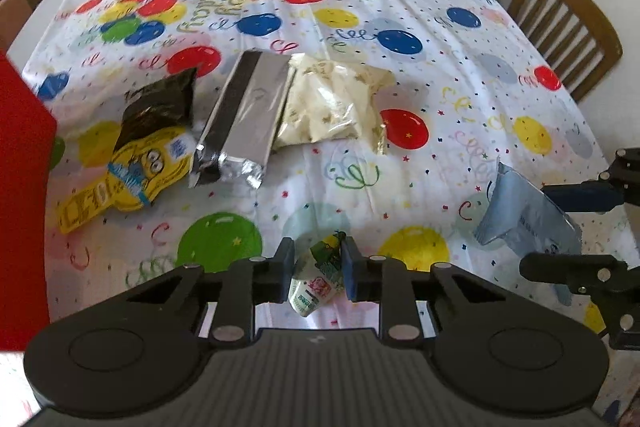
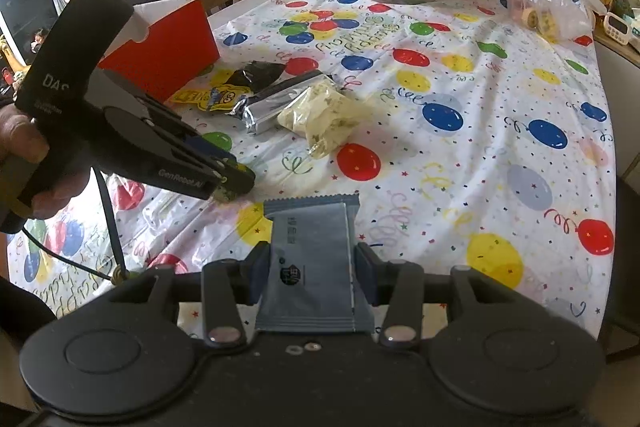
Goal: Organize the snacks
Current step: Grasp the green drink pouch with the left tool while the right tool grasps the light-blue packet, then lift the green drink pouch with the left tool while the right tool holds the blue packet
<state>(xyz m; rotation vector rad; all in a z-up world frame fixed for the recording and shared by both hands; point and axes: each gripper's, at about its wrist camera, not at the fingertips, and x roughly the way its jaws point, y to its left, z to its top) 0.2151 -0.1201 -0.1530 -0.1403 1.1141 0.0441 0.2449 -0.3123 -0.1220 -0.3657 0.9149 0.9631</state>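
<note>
The left gripper (image 1: pixel 316 269) is pinching a small green-printed snack packet (image 1: pixel 318 277) between nearly closed jaws; the right gripper (image 2: pixel 313 277) is clamping a grey-blue sachet (image 2: pixel 310 263), likely for the red box (image 2: pixel 176 39) beyond the left gripper.

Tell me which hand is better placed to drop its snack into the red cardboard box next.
Probably left. The left gripper, closed on the small green-and-white packet, sits beside the red cardboard box; the right gripper, holding the grey-blue foil sachet, is farther away.
</note>
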